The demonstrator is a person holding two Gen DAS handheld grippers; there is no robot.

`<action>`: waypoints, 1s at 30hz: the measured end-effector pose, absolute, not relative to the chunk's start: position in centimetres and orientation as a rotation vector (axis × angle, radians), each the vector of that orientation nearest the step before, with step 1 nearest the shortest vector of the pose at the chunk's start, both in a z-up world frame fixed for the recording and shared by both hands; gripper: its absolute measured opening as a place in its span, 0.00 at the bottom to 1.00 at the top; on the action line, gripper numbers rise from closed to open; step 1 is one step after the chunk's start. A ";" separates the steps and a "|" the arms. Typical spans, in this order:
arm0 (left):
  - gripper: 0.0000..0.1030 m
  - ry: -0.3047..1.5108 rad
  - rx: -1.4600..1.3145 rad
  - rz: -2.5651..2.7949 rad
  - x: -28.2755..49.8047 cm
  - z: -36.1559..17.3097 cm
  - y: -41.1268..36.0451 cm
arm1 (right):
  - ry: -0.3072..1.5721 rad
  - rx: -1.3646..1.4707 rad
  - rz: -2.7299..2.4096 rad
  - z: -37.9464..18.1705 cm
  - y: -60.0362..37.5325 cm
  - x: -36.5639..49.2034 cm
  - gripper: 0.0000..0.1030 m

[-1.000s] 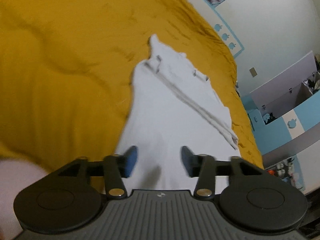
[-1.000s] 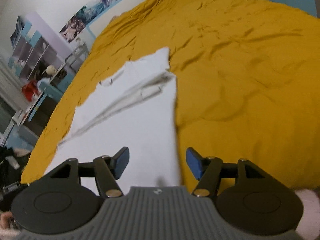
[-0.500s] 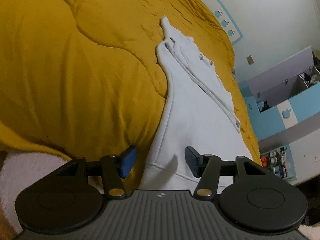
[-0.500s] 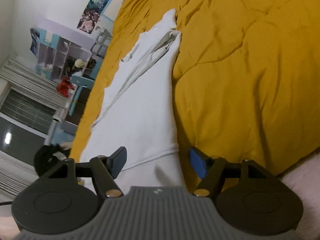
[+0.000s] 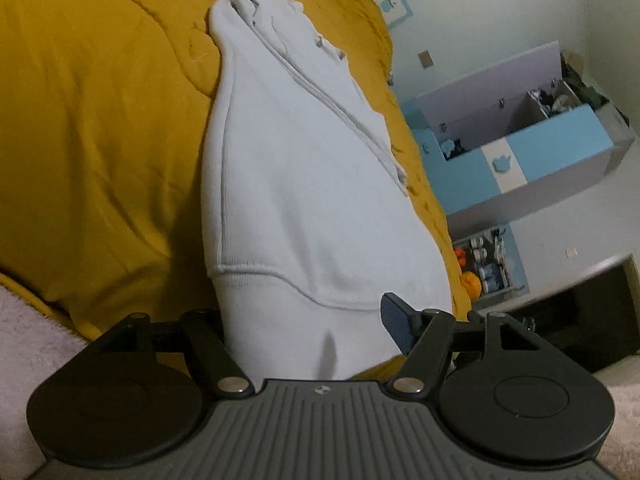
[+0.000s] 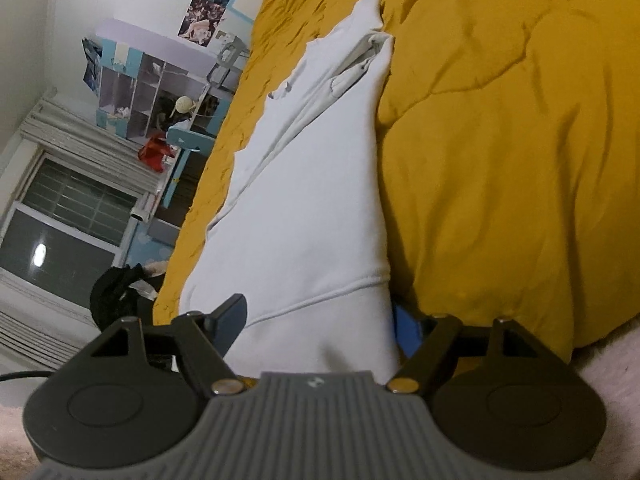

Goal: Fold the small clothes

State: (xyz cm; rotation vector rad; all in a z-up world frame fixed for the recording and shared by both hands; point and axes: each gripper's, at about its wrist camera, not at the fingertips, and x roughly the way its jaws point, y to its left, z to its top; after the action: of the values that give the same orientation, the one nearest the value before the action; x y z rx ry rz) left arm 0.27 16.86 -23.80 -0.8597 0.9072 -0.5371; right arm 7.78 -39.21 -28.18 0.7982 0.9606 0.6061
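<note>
**Both grippers at the hem, slip risk**

Left gripper [image 5: 308, 328] and right gripper [image 6: 320, 320] both straddle the near ribbed hem of the white garment [image 5: 304, 184], jaws wide and opening, cloth between them but not pinched. The garment lies lengthwise on the mustard bedspread [image 5: 92, 128], hem draped over the near edge. Likely risks: grabbing one layer only, or catching bedspread too. Farther off, the folded-in sleeves [image 6: 352, 64] could spill open when lifted.
</note>
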 end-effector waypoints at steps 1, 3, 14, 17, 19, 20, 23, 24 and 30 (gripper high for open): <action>0.76 0.897 -0.889 -0.538 0.5 -23.8 17.0 | 0.961 0.795 0.604 -28.1 -39.1 7.8 0.70; 0.71 0.867 -0.941 -0.572 0.6 -23.6 17.2 | 0.959 0.770 0.626 -27.6 -38.8 7.7 0.66; 0.66 0.806 -1.012 -0.507 0.4 -24.4 18.6 | 1.007 0.628 0.635 -27.6 -36.4 8.8 0.59; 0.66 0.814 -0.996 -0.507 0.5 -24.5 18.7 | 0.993 0.709 0.679 -27.2 -36.7 9.2 0.53; 0.66 0.826 -0.986 -0.487 0.5 -24.5 18.6 | 1.005 0.655 0.650 -27.1 -36.6 9.2 0.41; 0.66 0.836 -1.001 -0.480 0.7 -24.7 18.6 | 1.029 0.606 0.615 -27.2 -36.3 9.3 0.27; 0.65 0.831 -1.028 -0.470 0.7 -25.0 18.5 | 1.036 0.646 0.598 -27.8 -36.3 9.5 0.19; 0.59 0.827 -1.016 -0.461 0.6 -24.9 18.4 | 1.034 0.656 0.596 -27.8 -36.3 9.6 0.18; 0.32 0.785 -0.884 -0.428 -0.5 -22.7 16.7 | 1.019 0.671 0.605 -27.4 -36.3 9.2 0.13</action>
State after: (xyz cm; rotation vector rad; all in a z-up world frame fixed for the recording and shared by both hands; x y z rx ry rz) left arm -0.48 16.73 -22.72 -0.8836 0.7847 -0.4276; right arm 9.25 -36.35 -27.39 0.6710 1.0187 0.6054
